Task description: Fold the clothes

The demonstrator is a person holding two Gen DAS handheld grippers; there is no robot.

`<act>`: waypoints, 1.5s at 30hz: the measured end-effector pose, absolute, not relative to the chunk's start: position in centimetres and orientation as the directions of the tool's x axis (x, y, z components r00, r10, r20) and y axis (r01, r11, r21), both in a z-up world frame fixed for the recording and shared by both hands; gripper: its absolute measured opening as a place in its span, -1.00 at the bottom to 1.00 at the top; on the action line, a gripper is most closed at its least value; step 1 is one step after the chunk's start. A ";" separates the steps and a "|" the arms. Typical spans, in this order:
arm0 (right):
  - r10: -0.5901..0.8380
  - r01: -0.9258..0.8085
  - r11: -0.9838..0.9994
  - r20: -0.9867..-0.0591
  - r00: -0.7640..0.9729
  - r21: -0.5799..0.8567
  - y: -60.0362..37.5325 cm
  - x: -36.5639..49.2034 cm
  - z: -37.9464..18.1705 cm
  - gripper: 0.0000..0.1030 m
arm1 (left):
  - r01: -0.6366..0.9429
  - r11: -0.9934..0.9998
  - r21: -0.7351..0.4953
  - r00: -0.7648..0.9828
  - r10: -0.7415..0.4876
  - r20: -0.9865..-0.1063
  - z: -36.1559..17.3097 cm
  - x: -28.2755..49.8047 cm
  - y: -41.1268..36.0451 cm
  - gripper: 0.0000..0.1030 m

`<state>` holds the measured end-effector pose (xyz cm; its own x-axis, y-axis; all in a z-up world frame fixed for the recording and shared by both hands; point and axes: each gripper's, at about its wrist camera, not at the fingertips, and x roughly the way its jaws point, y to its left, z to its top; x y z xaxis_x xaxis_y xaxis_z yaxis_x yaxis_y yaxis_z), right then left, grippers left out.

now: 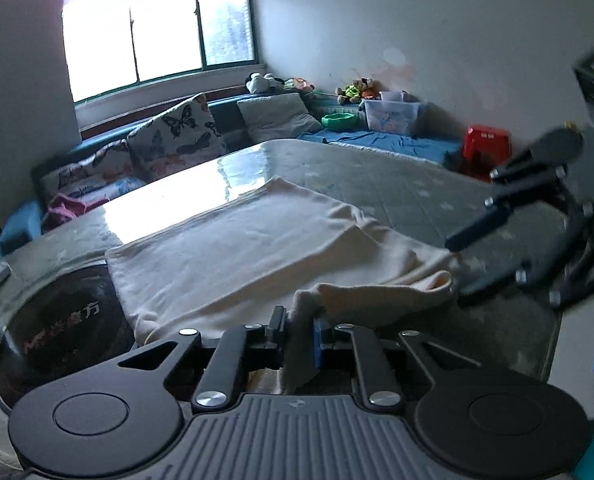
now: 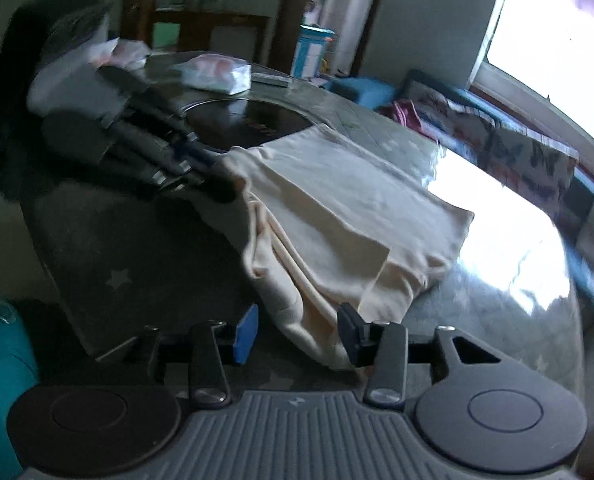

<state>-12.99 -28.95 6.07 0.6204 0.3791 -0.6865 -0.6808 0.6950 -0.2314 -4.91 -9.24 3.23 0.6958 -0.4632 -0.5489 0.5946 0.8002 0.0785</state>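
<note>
Cream garment [image 1: 237,248] spread mid-frame on the grey starred table [image 1: 397,184], both near corners at the grippers.

Table room lies open across the glossy upper right of the right wrist view, and right of the garment in the left wrist view; at lower left of that view the garment's edge touches the dark round inset [image 1: 57,320]. Beyond the far edge — a sofa with butterfly cushions [image 1: 177,136], then a clear storage bin [image 1: 393,114] whose contents are unclear, and a green bowl [image 1: 339,120] beside it. Left gripper [image 1: 299,334]: fingers clamped on a bunched garment corner. Right gripper [image 2: 297,334]: fingers apart, a hanging fold between them — against the black pad.
</note>
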 end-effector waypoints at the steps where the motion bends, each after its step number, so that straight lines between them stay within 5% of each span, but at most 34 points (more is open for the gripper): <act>1: 0.377 -0.681 0.687 -0.678 0.631 -0.252 -28.7 -12.9 5.9 -0.11 | 0.594 0.802 0.070 0.693 -0.465 -0.551 3.3 -4.7 -9.2 -0.72; 8: 0.390 -0.700 0.646 -0.657 0.645 -0.304 -27.0 -10.3 4.1 -0.20 | 0.587 0.808 0.051 0.687 -0.464 -0.559 3.2 -3.5 -9.2 -0.74; 13: 0.420 -0.733 0.641 -0.696 0.582 -0.226 -27.2 -8.3 3.7 -0.69 | 0.587 0.808 0.044 0.680 -0.463 -0.568 3.0 -3.5 -8.7 -0.67; 21: 0.441 -0.693 0.710 -0.689 0.575 -0.125 -28.2 -6.5 5.2 -0.76 | 0.575 0.808 0.127 0.707 -0.412 -0.575 2.0 -7.2 -7.5 -0.28; 28: 0.436 -0.677 0.727 -0.685 0.584 -0.114 -28.1 -6.1 5.5 -0.76 | 0.570 0.782 0.253 0.742 -0.357 -0.567 0.3 -8.4 -7.5 -0.28; 33: 0.429 -0.666 0.736 -0.677 0.598 -0.122 -27.9 -6.8 5.5 -0.77 | 0.581 0.742 0.334 0.759 -0.346 -0.552 -0.2 -9.1 -7.8 -0.78; 45: 0.466 -0.706 0.693 -0.657 0.593 -0.146 -28.9 -12.1 8.7 -0.79 | 0.614 0.752 0.241 0.731 -0.425 -0.534 4.0 -13.1 -6.0 -0.87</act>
<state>-12.09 -28.86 8.69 0.5929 0.4658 -0.6569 -0.7063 0.6927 -0.1463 -13.12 -6.01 4.01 0.7306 -0.4253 -0.5342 0.6137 0.7520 0.2407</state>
